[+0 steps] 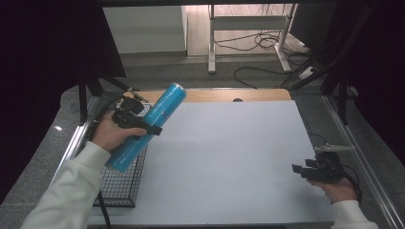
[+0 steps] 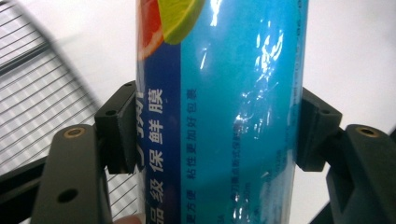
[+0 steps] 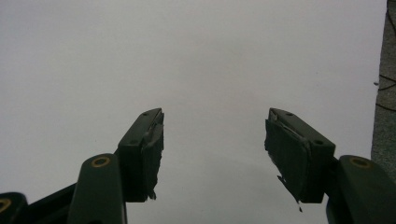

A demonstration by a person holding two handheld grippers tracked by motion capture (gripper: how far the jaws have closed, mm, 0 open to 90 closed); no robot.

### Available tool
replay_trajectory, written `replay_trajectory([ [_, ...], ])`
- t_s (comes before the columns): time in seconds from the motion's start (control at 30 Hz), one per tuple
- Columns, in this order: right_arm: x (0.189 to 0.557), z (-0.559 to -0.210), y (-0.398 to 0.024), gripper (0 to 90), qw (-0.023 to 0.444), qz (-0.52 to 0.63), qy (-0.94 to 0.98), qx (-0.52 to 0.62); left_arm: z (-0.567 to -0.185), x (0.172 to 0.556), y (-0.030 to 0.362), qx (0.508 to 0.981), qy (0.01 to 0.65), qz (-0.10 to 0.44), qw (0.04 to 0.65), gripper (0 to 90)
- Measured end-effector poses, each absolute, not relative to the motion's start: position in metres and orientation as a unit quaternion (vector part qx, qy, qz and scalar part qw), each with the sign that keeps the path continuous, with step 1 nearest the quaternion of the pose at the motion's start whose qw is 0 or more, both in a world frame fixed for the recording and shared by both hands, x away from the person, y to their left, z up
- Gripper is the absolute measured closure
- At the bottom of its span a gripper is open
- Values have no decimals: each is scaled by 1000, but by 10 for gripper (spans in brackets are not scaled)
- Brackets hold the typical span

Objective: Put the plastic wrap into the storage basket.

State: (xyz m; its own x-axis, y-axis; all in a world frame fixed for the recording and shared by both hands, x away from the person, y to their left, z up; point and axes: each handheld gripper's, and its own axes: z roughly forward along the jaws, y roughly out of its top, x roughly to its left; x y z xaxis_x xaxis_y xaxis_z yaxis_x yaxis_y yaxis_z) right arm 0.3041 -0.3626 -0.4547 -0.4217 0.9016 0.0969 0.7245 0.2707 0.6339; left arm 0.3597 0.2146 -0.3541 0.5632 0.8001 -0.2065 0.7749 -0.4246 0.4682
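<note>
Blue cling-film roll (image 1: 149, 125) is clamped in the left tongs (image 1: 143, 126), held tilted above the wire basket (image 1: 125, 188) at the tabletop's (image 1: 224, 157) left edge. The right tongs (image 1: 297, 169) are held open and empty; setting down is judged outstanding.

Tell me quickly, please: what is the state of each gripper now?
Left gripper: closed on the blue roll of cling film.
Right gripper: open, holding nothing, above the white table.

In the left gripper view, the blue roll (image 2: 219, 112) runs off the frame's top and bottom edges; the wire basket (image 2: 37, 93) at left is blurred.
</note>
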Motion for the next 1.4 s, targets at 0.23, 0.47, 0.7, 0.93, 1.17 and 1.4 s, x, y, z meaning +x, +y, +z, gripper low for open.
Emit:
replay_trajectory([
  [0.23, 306, -455, -362, 374, 143, 309, 783, 520, -368, 363, 256, 816, 522, 36, 245, 314],
  [0.47, 307, -455, -361, 370, 139, 307, 784, 521, -392, 365, 282, 793, 569, 38, 212, 314],
  [0.7, 308, -456, -361, 369, 139, 306, 785, 520, -411, 363, 297, 782, 590, 34, 198, 314],
  [0.93, 309, -457, -359, 368, 139, 305, 787, 517, -425, 364, 297, 772, 608, 36, 181, 314],
  [1.17, 309, -458, -360, 368, 139, 303, 788, 518, -441, 366, 298, 770, 618, 38, 154, 313],
  [1.4, 309, -459, -359, 366, 139, 301, 789, 517, -456, 367, 295, 768, 625, 31, 138, 313],
])
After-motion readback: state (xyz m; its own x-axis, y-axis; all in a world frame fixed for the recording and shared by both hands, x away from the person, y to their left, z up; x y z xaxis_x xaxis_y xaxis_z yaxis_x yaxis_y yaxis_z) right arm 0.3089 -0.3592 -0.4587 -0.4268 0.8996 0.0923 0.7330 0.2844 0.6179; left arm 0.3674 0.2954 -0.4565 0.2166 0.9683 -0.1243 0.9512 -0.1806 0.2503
